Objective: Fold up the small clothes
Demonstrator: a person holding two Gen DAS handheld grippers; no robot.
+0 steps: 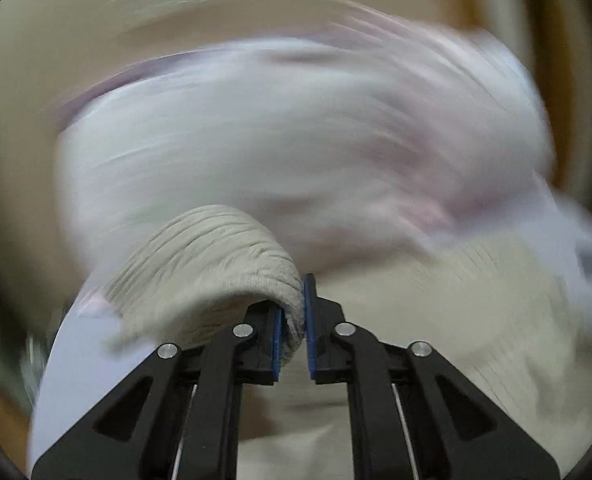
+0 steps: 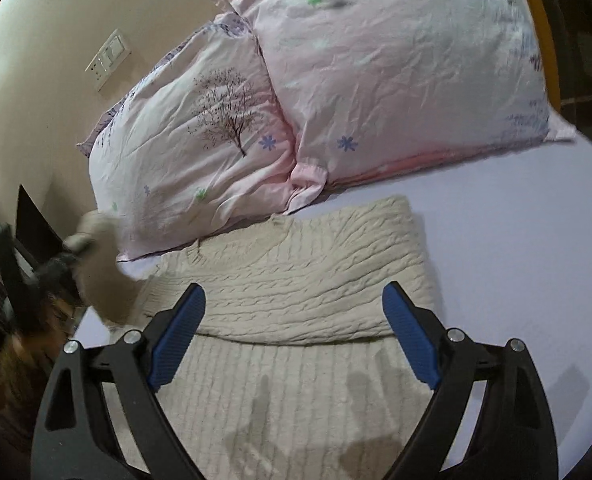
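Two tools | your left tool (image 1: 294, 320) pinches the sweater (image 2: 296, 280) sleeve, lifted off its pillow-side left edge | your right tool (image 2: 294, 340) hangs spread, empty, over the folded body on the bed (image 2: 535, 248) | sleeve must cross rightward; left is nearer.

My cream cable-knit sweater (image 2: 296, 276) lies on the lavender sheet (image 2: 515, 264); upper frame, pink pillows (image 2: 395, 72) show a brown tree, blue and green flowers.
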